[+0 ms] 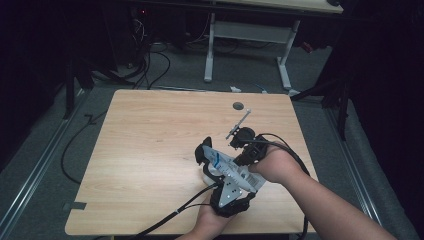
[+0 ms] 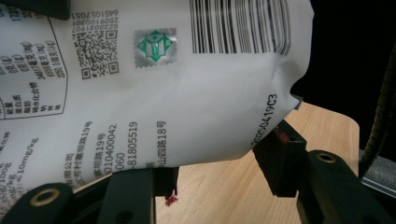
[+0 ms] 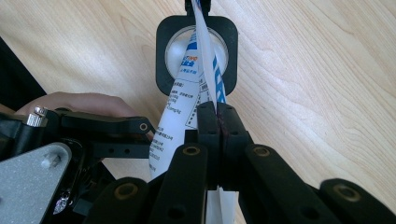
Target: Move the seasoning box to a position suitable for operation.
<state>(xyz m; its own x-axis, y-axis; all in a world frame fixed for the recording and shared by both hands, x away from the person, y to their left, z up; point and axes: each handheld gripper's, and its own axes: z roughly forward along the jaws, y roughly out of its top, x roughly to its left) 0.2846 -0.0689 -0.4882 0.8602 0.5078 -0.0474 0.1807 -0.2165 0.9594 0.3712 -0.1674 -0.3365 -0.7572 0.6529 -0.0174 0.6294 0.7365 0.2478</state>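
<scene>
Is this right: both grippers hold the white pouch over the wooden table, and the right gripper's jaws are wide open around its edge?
Not quite. The right gripper isn't open: in the right gripper view its jaws are pressed together, pinching the edge of the white pouch. The rest stands: the left gripper also holds the pouch, over the wooden table.

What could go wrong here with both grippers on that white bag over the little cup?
1. The right gripper pinches only the thin top edge of the white bag; a tug could tear it or let it slip.
2. The left gripper squeezes the bag's lower body, so contents could spurt out once it opens.
3. The bag hangs over the black-framed cup; a sideways pull could spill onto the table.
</scene>
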